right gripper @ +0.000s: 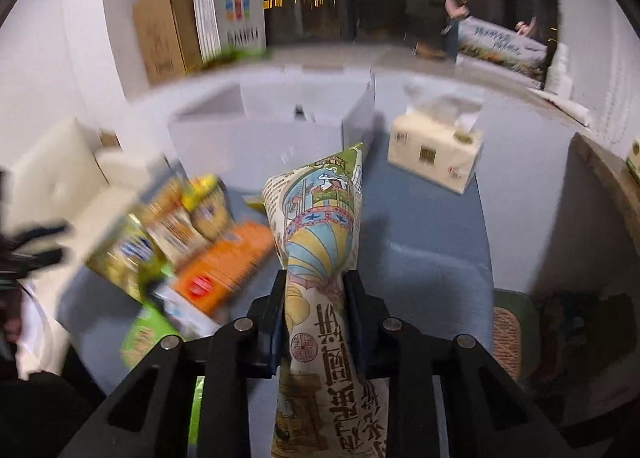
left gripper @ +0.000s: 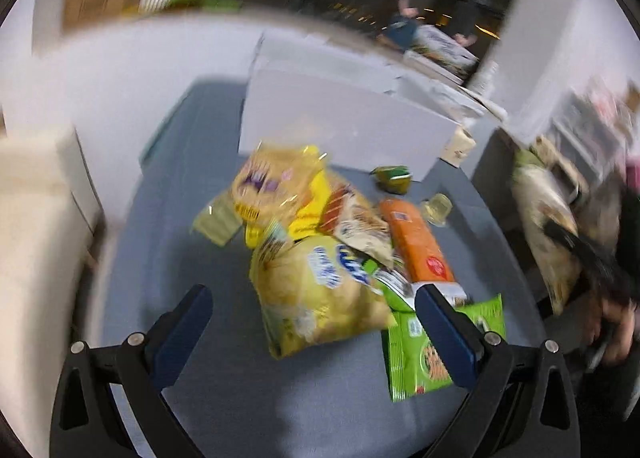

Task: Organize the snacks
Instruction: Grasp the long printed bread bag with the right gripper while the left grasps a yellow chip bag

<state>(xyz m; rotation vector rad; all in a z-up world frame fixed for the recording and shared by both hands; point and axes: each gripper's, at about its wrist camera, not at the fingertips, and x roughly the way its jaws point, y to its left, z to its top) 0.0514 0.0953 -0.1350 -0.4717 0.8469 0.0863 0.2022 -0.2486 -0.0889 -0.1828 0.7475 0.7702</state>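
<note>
Transfer step of the snack sorting. The right tool [right gripper: 315,310] pinches an illustrated snack bag [right gripper: 320,226] at its narrowed middle, both fingers pressed against the wrapper; the bag's top corner points toward the open white box [right gripper: 256,130] at the far end of the blue tabletop [right gripper: 424,242], and the bag appears lifted clear of the surface. A tissue pack [right gripper: 436,150] sits just right of the box. The left tool [left gripper: 314,312] is spread wide and holds nothing, poised above the remaining pile: a yellow chip bag [left gripper: 316,298] between its fingers, a green packet [left gripper: 424,354] partly behind the right finger, an orange packet [left gripper: 416,242], and a second yellow bag [left gripper: 280,186] farther back. A small green item [left gripper: 394,178] lies apart near the box wall.

Judged stage: early, since most snacks are still heaped on the tabletop. The next move likely calls for carrying the held bag forward over the box rim and releasing it inside, clear of the near wall; the left tool could then close on the chip bag. Motion blur hides finer detail.
</note>
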